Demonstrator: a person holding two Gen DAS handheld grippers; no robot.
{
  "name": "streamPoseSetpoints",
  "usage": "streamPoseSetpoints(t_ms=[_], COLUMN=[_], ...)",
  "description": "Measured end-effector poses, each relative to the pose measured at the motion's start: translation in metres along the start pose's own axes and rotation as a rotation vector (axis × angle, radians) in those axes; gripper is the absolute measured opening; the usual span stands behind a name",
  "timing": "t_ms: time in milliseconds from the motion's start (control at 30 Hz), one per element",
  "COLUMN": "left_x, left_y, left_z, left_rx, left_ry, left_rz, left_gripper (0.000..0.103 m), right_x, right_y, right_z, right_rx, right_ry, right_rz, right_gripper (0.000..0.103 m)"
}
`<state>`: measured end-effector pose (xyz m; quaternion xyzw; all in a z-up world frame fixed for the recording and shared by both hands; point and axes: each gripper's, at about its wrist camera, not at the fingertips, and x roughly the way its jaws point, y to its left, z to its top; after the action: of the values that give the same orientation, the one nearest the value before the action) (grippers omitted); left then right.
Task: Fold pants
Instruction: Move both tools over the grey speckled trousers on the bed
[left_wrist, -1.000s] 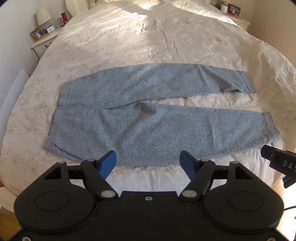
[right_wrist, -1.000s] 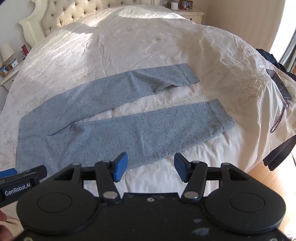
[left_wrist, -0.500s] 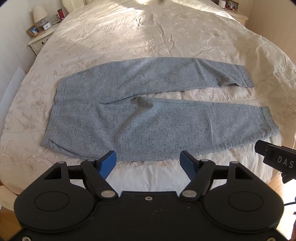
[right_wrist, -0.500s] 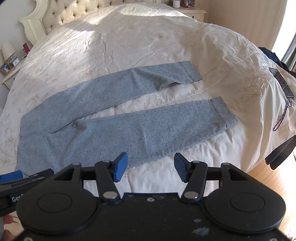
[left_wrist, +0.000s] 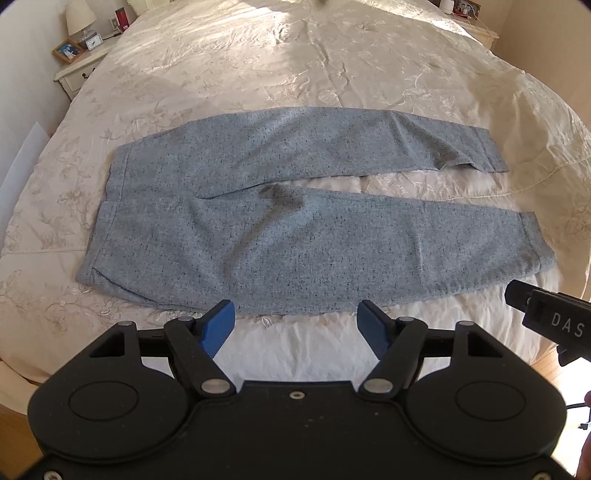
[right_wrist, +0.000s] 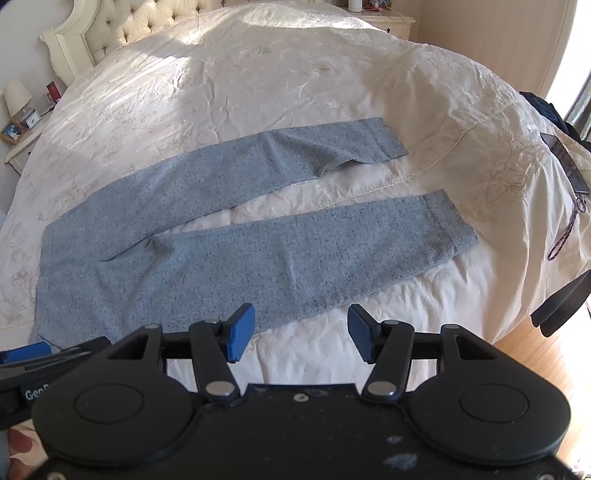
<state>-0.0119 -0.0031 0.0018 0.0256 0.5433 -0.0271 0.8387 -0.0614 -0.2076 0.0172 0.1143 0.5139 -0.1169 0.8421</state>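
**Both grippers hovering open at the near edge of the pants**

You are holding the left gripper (left_wrist: 296, 325) just short of the near hem of the pants (left_wrist: 295, 236), with its blue fingers (left_wrist: 218, 326) spread wide apart and gripping nothing. The pants are lying flat and unfolded on the bed (left_wrist: 295, 74), waistband to the left, both legs running to the right and parting into a narrow V.

You are holding the right gripper (right_wrist: 301, 338) beside the near leg of the pants (right_wrist: 258, 258), its fingers (right_wrist: 240, 332) likewise standing apart and empty, over bare quilt just off the cloth's edge. From the left wrist view, the right gripper's tip is showing past the cuff of the near leg.

Beyond the pants' waistband end, a nightstand (left_wrist: 79, 70) is carrying a lamp (left_wrist: 79, 18). Past the cuffs, a phone (right_wrist: 565, 162) is lying on the bed's side.
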Motion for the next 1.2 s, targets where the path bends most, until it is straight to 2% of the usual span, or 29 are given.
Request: streamPoseSetpoints(t_ms=[1200], left_x=[0.0059], left_y=[0.009], left_z=[0.0014], left_rx=[-0.021], left_ry=[0.022], left_rz=[-0.009], left_gripper=[0.073], right_x=[0.0074], right_y=[0.0088], right_z=[0.001], right_rx=[-0.027], right_ry=[0.029], right_rz=[0.011], right_gripper=[0.059])
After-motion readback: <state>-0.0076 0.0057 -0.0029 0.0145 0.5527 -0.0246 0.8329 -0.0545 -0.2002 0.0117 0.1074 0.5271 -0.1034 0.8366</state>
